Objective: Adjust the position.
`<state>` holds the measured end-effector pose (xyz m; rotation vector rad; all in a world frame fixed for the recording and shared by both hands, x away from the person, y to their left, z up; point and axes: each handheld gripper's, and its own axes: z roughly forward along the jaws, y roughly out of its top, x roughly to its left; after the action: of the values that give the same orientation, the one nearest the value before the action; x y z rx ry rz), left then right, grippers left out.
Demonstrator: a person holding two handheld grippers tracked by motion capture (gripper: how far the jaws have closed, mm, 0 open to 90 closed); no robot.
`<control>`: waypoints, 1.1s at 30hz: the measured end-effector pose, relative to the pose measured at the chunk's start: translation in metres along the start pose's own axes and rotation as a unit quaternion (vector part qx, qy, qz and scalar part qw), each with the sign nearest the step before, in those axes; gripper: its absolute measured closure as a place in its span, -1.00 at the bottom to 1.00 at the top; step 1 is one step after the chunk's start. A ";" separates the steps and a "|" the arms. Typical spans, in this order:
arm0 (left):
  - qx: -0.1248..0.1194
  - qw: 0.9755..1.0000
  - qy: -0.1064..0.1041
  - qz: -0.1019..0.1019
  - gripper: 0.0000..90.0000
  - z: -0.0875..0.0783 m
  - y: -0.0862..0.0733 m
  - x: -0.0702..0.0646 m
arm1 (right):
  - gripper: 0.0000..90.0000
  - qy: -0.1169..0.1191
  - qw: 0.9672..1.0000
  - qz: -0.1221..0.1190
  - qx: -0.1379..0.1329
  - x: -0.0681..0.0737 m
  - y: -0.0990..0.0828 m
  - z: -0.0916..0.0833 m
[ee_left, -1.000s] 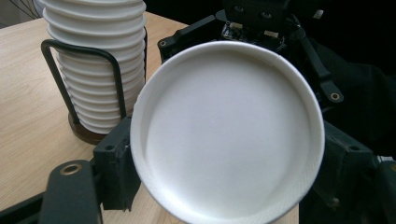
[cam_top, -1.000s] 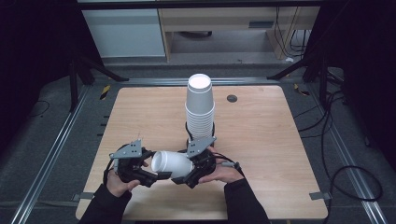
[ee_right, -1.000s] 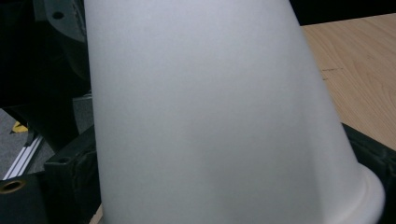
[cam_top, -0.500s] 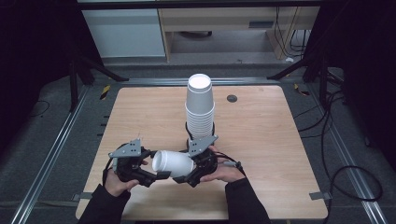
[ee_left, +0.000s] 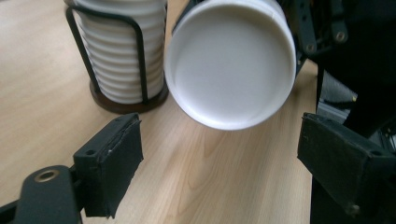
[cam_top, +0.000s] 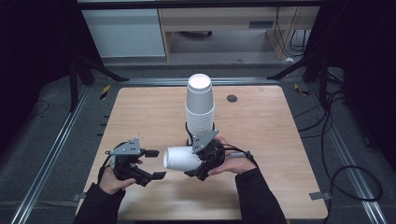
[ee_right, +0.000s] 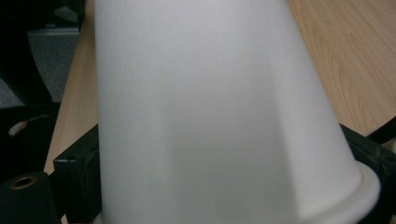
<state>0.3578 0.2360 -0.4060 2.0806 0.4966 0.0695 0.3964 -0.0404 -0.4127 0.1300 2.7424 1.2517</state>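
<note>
Right gripper [cam_top: 198,164] clamped one white cup [cam_top: 182,158] sideways above table [cam_top: 280,140], cup hiding its jaws. Left gripper [cam_top: 150,164] was released, apart. One cup stack [cam_top: 200,105] in black holder [ee_left: 135,100]; count unclear.

1. The left gripper [cam_top: 148,164] and right gripper [cam_top: 198,158] were black frames, each topped by a grey three-cornered plate.
2. Their fingers [ee_left: 109,161] were blocky black pads with small screws.
3. Dark long sleeves [cam_top: 259,198] covered both forearms.

The worktop [cam_top: 261,121] was of light wood. A stack of white cups [cam_top: 200,105] stood on it in a black holder [ee_left: 126,100].
</note>
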 end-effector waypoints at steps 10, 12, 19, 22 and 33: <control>0.058 0.998 0.010 0.012 -0.73 0.017 -0.005 -0.001 | -0.81 0.010 0.996 -0.051 0.072 0.005 0.015 0.026; 0.065 0.998 0.011 0.013 -0.72 0.019 -0.005 0.000 | -0.81 0.015 0.994 -0.062 0.083 0.007 0.020 0.033; 0.083 0.996 0.010 0.012 -0.65 0.023 -0.008 0.001 | -0.81 0.025 0.989 -0.094 0.107 0.011 0.031 0.051; 0.084 0.996 0.004 0.011 -0.60 0.023 -0.008 0.002 | -0.81 0.029 0.989 -0.095 0.106 0.012 0.033 0.054; 0.084 0.996 0.005 0.012 -0.55 0.023 -0.008 0.002 | -0.83 0.027 0.989 -0.097 0.111 0.011 0.033 0.055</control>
<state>0.3622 0.2218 -0.4252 2.2517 0.4976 0.0541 0.3942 0.0239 -0.4242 -0.1492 2.8500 0.9134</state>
